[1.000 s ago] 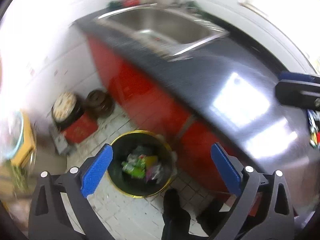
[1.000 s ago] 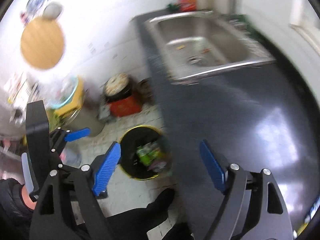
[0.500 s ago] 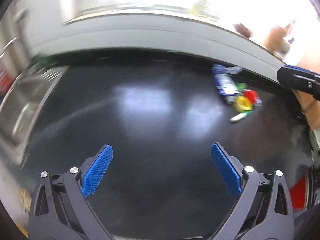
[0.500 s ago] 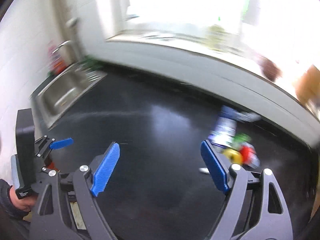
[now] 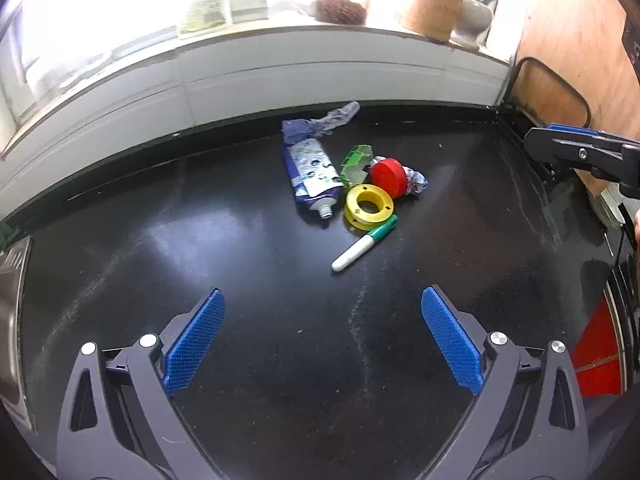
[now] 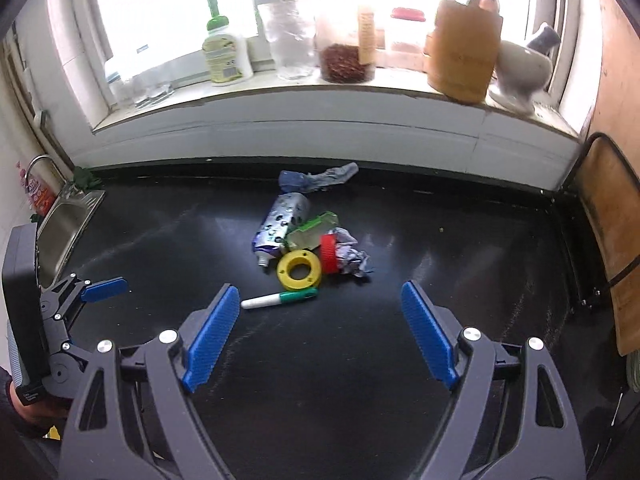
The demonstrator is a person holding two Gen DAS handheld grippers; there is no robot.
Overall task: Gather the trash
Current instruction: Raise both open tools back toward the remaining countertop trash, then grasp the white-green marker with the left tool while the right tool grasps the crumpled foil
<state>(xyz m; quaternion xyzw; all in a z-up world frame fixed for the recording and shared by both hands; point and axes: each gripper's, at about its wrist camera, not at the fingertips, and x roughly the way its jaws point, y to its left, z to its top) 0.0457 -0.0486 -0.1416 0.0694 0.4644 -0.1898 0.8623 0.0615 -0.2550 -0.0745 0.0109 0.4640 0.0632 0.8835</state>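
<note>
Both pairs of jaws stand wide apart with nothing between their blue pads: we hold the left gripper (image 5: pixel 322 336) and the right gripper (image 6: pixel 320 332) above the black counter (image 5: pixel 248 360), touching none of the trash. From the right wrist view we also see the left gripper at the far left edge, gripped by a hand that is mostly cut off by the frame.

We find the trash gathered in one small heap towards the back of the counter, ahead of both grippers. A squeezed toothpaste tube (image 6: pixel 278 226) lies with its capless neck pointing towards us, a crumpled blue wrapper (image 6: pixel 316 178) behind it near the wall. Beside the tube sit a green plastic piece (image 6: pixel 310 232), a red cap (image 6: pixel 328 254) on edge, and a yellow ring (image 6: pixel 300 270) lying flat and touching the cap. A wad of crumpled paper (image 6: pixel 352 256) sits just behind the cap, partly hidden by it. A green and white marker (image 6: pixel 280 299) lies nearest us, just in front of the ring.

We cannot read the printing on the tube. Only a corner of the steel sink (image 6: pixel 68 220) shows at the left, and the windowsill (image 6: pixel 360 84) is washed out by glare in the left wrist view.
</note>
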